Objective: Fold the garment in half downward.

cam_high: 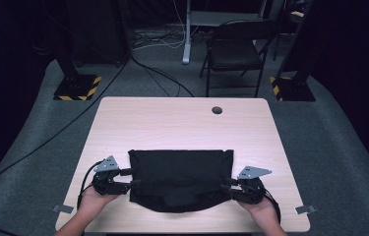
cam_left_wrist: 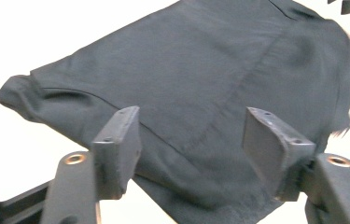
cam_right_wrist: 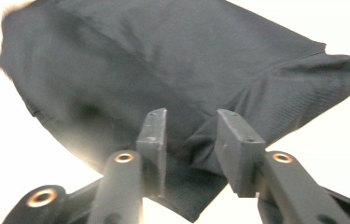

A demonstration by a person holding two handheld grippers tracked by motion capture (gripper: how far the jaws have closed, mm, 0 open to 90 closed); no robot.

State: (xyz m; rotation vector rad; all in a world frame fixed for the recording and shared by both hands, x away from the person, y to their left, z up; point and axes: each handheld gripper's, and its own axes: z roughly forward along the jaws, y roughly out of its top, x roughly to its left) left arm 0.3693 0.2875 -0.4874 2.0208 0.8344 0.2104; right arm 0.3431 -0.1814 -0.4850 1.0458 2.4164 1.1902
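Note:
A black cloth [cam_high: 179, 179] lies folded flat on the near half of the wooden table [cam_high: 182, 123], its near edge curved. My left gripper [cam_high: 129, 177] is at the cloth's left edge, held by a hand. In the left gripper view the jaws [cam_left_wrist: 191, 121] stand wide apart over the cloth [cam_left_wrist: 210, 70], with no pad pressing on it. My right gripper [cam_high: 227, 188] is at the cloth's right edge. Its jaws [cam_right_wrist: 189, 119] stand apart with a fold of the cloth [cam_right_wrist: 163, 60] lying between them, untouched by the pads.
A round cable hole [cam_high: 217, 110] sits near the table's far edge. Behind the table stand a folding chair [cam_high: 233, 49] and two posts on striped bases [cam_high: 77, 87] [cam_high: 292, 88], with cables across the floor. Small metal brackets mark the table's near corners.

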